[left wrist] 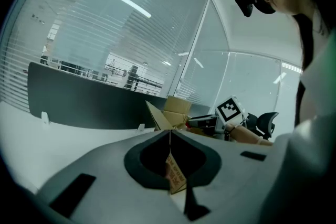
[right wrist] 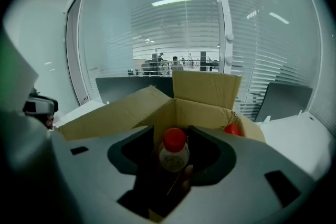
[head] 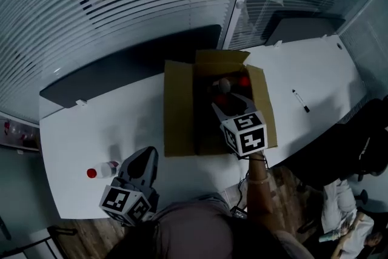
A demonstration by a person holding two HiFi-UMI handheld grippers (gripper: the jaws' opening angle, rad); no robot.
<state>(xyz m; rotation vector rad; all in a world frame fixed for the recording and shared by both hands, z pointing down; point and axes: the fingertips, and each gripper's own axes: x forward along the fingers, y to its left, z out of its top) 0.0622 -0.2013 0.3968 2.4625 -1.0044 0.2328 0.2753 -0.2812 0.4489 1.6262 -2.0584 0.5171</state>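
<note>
The red-capped bottle [right wrist: 174, 156] is clamped in the right claw [right wrist: 172, 136] inside the box [right wrist: 206, 89], the left claw [left wrist: 169, 136] is shut and empty, and a soft set-down seems needed.

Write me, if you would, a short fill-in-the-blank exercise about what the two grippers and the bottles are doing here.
1. The right gripper is shut on a small bottle whose cap is ____.
2. It holds that bottle over the open box, which is made of ____.
3. Beside the left gripper, whose jaws are together, a second bottle lies on the white ____.
Missing words: red; cardboard; table.
</note>
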